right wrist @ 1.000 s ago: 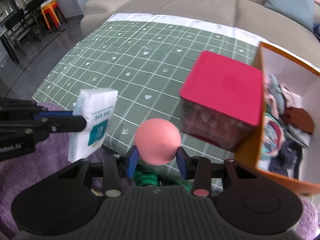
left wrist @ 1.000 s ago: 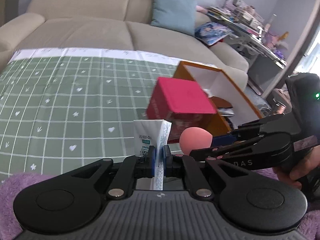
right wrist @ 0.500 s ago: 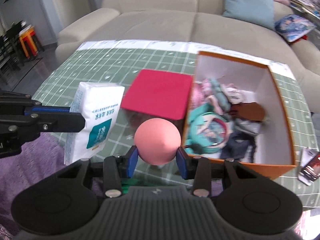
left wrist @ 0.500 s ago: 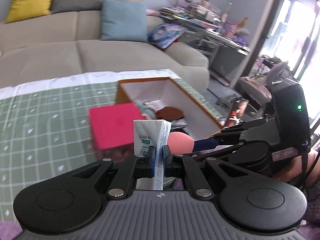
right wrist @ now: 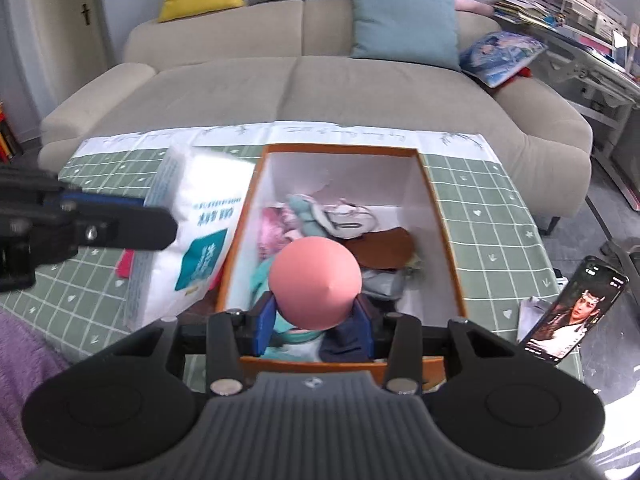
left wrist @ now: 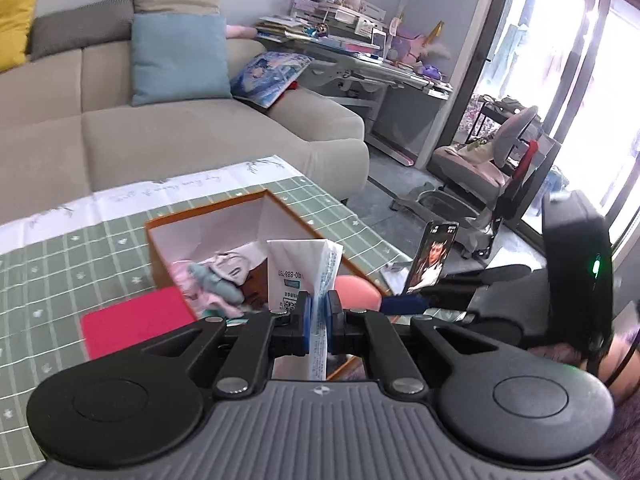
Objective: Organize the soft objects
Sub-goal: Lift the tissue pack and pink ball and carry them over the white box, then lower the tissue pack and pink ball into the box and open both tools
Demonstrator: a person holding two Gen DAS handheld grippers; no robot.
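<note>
While cloth items (right wrist: pixel 320 216) fill the orange box (right wrist: pixel 444 216), the right gripper (right wrist: pixel 315 320) pinches a pink ball (right wrist: pixel 315 284) and the left gripper (left wrist: pixel 318 312) a tissue pack (left wrist: pixel 296 272).

A home living room: a beige sofa (right wrist: pixel 320 92) with cushions (right wrist: pixel 404 20), beside a cluttered desk (left wrist: pixel 360 56).

A phone (right wrist: pixel 572 314) stands propped near the right edge of the green checked tablecloth (right wrist: pixel 484 208), with a beige sofa (right wrist: pixel 320 92) behind carrying a blue cushion (right wrist: pixel 404 20).
</note>
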